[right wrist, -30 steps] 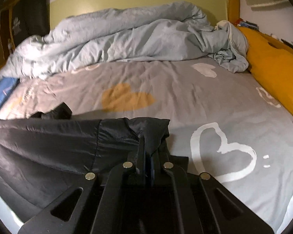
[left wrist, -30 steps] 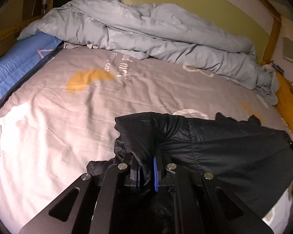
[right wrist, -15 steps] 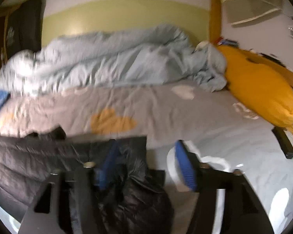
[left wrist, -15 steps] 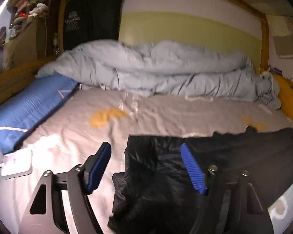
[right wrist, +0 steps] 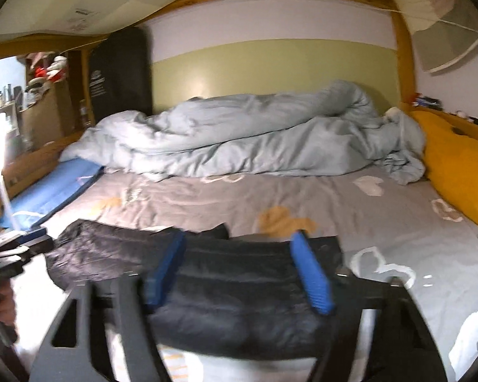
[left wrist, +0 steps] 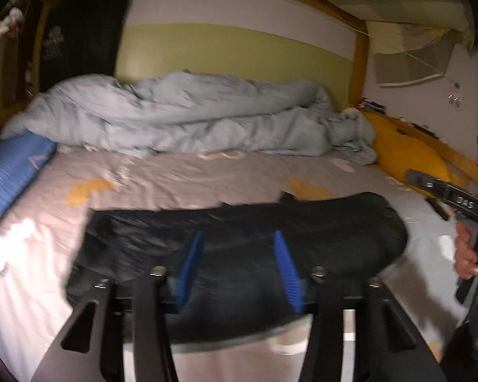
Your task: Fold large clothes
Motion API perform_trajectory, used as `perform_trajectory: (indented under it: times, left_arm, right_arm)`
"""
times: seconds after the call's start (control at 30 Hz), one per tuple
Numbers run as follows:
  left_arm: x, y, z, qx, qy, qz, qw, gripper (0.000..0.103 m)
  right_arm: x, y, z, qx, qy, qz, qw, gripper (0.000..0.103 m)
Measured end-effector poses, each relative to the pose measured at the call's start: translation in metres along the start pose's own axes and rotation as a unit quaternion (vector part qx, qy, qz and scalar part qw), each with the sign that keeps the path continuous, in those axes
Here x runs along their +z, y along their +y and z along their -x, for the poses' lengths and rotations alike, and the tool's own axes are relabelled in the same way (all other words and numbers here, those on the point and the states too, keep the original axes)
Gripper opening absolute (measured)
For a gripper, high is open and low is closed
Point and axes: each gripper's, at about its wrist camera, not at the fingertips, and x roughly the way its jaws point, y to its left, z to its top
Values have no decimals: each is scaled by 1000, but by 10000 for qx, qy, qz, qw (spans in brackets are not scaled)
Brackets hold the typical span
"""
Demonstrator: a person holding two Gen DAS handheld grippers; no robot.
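Lying folded on bed point(left wrist: 207, 172), black jacket point(left wrist: 239, 238)

We looked across a bed point(right wrist: 382, 222) covered by a grey sheet printed with white hearts and orange patches. A crumpled pale grey-blue duvet point(right wrist: 255, 137) lay heaped along its far side, against a wall point(right wrist: 271, 63) painted green below and white above. A wooden frame point(right wrist: 404, 63) arched overhead. We saw a long yellow pillow point(right wrist: 459, 172) on the right, a blue mat point(right wrist: 54, 187) on the left, and a dark panel point(right wrist: 118, 73) standing upright in the far left corner.
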Motion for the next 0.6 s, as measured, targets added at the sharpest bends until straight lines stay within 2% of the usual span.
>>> perform_trajectory:
  times: [0.07, 0.13, 0.2, 0.23, 0.33, 0.43, 0.53, 0.6]
  left_arm:
    - [-5, -15, -11, -325, 147, 35, 9994, 36]
    - [-11, -31, -28, -657, 317, 142, 9972, 32]
    - [-18, -44, -44, -957, 496, 258, 9938, 30]
    - [-22, -50, -52, -1026, 581, 286, 9926, 27]
    - [-35, -63, -81, -990, 907, 336, 9904, 25]
    - [-54, -65, -114, -668, 1247, 454, 9889, 20]
    - [-67, -65, -132, -389, 1265, 458, 9901, 14]
    - [-72, -62, -137, -367, 1216, 542, 9904, 12]
  right_arm:
    - [-1, 3, -1, 125, 73, -113, 9998, 50]
    - [-4, 3, -9, 252, 301, -211, 9990, 43]
    - [-8, 0, -18, 271, 511, -327, 9978, 30]
    - [-10, -2, -22, 276, 605, -383, 9971, 28]
    - [-18, -6, -33, 407, 859, -503, 9942, 19]
    - [-25, -6, -46, 598, 1135, -575, 9901, 14]
    - [-33, 4, -65, 884, 1494, -591, 9830, 8]
    - [-42, 16, -80, 1125, 1812, -588, 9752, 5]
